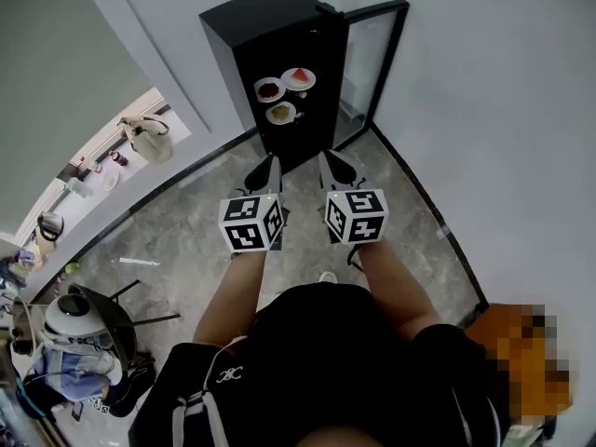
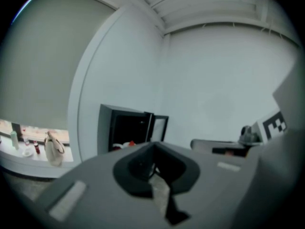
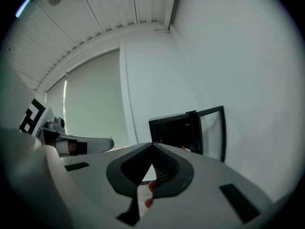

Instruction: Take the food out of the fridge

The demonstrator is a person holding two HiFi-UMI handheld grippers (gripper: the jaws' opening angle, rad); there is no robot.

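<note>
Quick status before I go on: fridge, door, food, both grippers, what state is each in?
fridge: standing on the floor, interior exposed
fridge door: swung open
plates of food: three, all inside the fridge
left gripper: shut, empty
right gripper: shut, empty

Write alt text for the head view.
A person points the shut, empty left gripper and right gripper at a black fridge, door open, three plates of food inside. Grey floor, white walls.
</note>
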